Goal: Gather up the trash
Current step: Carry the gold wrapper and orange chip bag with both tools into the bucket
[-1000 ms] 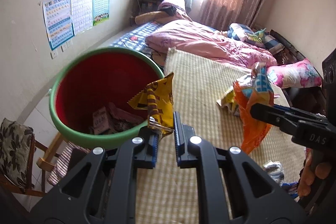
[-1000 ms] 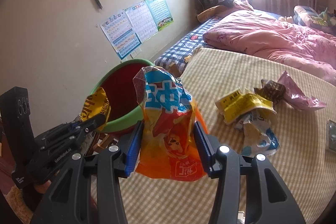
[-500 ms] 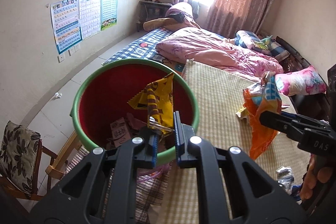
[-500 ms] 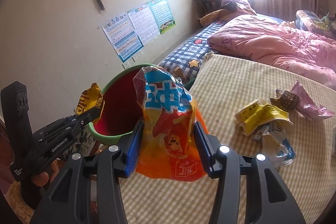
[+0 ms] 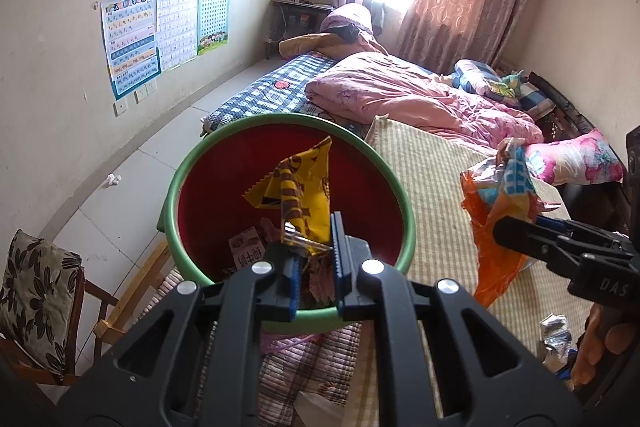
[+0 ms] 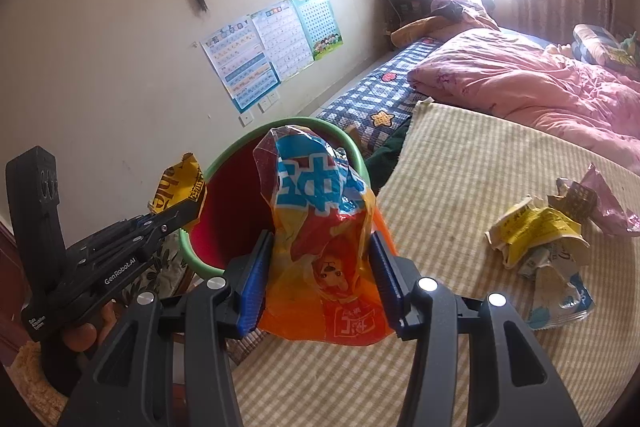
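Note:
My left gripper is shut on a yellow snack wrapper and holds it over the green-rimmed red bin, which has several wrappers at its bottom. It also shows in the right wrist view with the wrapper. My right gripper is shut on an orange and blue snack bag, held above the striped mat beside the bin. The bag also shows in the left wrist view.
More wrappers lie on the striped mat at the right. A pink quilt covers the bed behind. A wooden chair with a cushion stands left of the bin. Crumpled foil lies on the mat.
My left gripper has moved left with the yellow wrapper, from the bin's right rim to over its middle. My right gripper with the orange bag has moved toward the bin.

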Demonstrator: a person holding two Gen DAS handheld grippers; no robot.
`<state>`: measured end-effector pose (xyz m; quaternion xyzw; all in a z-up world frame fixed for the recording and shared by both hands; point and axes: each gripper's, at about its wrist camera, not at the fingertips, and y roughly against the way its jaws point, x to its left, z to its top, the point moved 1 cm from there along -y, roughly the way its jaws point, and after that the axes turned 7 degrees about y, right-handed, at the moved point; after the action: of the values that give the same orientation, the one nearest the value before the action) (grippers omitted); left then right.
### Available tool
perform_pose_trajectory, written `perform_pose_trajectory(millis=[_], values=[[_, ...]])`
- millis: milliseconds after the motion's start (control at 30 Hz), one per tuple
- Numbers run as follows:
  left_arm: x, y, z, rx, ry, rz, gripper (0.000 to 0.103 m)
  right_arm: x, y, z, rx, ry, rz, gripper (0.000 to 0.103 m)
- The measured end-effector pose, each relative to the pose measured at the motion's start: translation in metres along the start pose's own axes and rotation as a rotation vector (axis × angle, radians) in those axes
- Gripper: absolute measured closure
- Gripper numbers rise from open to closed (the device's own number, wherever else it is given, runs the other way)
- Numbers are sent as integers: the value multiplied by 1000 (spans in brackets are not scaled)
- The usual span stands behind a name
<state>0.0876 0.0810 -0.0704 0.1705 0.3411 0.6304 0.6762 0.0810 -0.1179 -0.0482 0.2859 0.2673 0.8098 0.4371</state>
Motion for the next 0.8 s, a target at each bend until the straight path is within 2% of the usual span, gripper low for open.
perform_pose_trajectory(millis=[800], values=[[15,-25,18,9,10,28,91,18,-44,34,3,54,14,54]])
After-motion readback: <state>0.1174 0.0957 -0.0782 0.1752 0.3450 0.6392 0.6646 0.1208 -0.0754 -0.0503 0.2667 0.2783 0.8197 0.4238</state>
